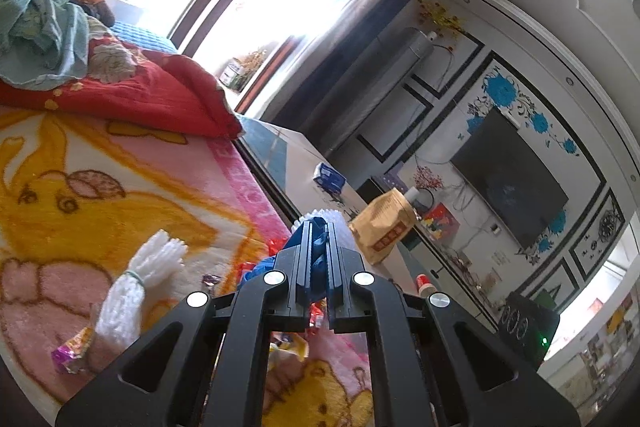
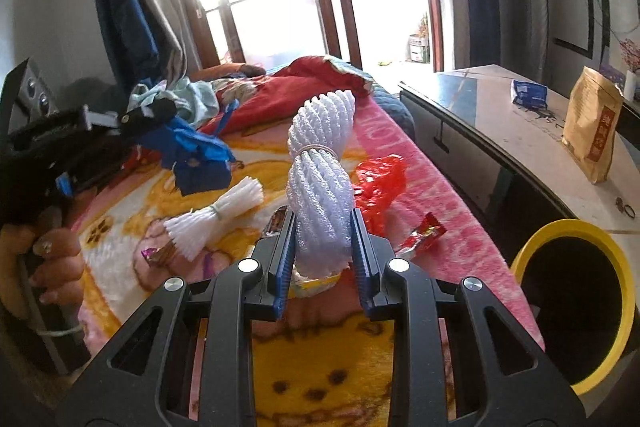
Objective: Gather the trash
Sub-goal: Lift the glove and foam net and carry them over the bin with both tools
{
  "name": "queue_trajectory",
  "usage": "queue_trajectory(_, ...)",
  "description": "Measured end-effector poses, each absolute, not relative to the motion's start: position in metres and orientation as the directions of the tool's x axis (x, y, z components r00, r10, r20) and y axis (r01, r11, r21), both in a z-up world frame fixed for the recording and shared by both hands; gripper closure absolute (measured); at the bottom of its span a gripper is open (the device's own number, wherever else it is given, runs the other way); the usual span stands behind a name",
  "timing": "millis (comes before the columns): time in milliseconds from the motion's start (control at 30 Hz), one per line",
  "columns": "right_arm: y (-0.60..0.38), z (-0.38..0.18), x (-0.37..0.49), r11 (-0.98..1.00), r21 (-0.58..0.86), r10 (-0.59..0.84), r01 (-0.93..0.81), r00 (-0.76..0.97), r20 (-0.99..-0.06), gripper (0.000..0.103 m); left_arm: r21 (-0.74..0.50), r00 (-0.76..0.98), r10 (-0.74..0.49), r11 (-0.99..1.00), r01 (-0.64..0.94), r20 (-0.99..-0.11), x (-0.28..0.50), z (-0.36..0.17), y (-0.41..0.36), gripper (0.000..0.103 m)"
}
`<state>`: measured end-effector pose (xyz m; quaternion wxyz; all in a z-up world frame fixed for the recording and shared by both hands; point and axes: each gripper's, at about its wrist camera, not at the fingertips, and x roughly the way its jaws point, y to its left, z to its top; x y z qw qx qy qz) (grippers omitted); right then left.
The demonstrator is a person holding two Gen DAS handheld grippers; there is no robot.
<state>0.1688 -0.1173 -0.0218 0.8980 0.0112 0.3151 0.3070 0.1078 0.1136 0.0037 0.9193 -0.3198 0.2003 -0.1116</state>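
My left gripper (image 1: 319, 247) is shut on a crumpled blue plastic wrapper (image 1: 318, 255), lifted above the bed. The right wrist view shows that left gripper (image 2: 160, 111) at the left, with the blue wrapper (image 2: 200, 155) hanging from it. My right gripper (image 2: 322, 223) is shut on a large white foam net bundle (image 2: 322, 187) tied with a band, held upright over the blanket. A smaller foam net bundle (image 2: 216, 219) (image 1: 140, 279) lies on the blanket. A red plastic wrapper (image 2: 378, 175), a red candy wrapper (image 2: 424, 233) and a purple candy wrapper (image 1: 72, 351) also lie there.
A yellow-rimmed black bin (image 2: 576, 299) stands at the lower right beside the bed. A low table (image 2: 500, 115) carries a brown paper bag (image 2: 592, 131) and a blue tissue pack (image 2: 528, 93). A red quilt (image 2: 280, 91) and clothes pile up at the bed's far end. A person's hand (image 2: 52, 259) grips the left handle.
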Motion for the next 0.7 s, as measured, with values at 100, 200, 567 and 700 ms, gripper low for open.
queue_trajectory(100, -0.124, -0.02, 0.171, 0.817, 0.214, 0.553, -0.536, 0.622, -0.554, 0.083, -0.627, 0.889, -0.348, 0.774, 0.092, -0.299, 0.109, 0.005, 0.106, 0.098)
queue_trajectory(200, -0.131, -0.019, 0.173, 0.823, 0.217, 0.547, -0.524, 0.631, -0.55, 0.083, -0.622, 0.882, -0.362, 0.776, 0.107, -0.3, 0.11, 0.006, 0.097, 0.098)
queue_trajectory(567, -0.154, -0.015, 0.18, 0.852, 0.217, 0.511, -0.476, 0.67, -0.539, 0.083, -0.598, 0.853, -0.418, 0.784, 0.165, -0.312, 0.118, 0.008, 0.068, 0.098)
queue_trajectory(700, -0.168, -0.016, 0.185, 0.868, 0.223, 0.489, -0.444, 0.684, -0.541, 0.083, -0.587, 0.842, -0.435, 0.789, 0.185, -0.319, 0.124, 0.008, 0.056, 0.098)
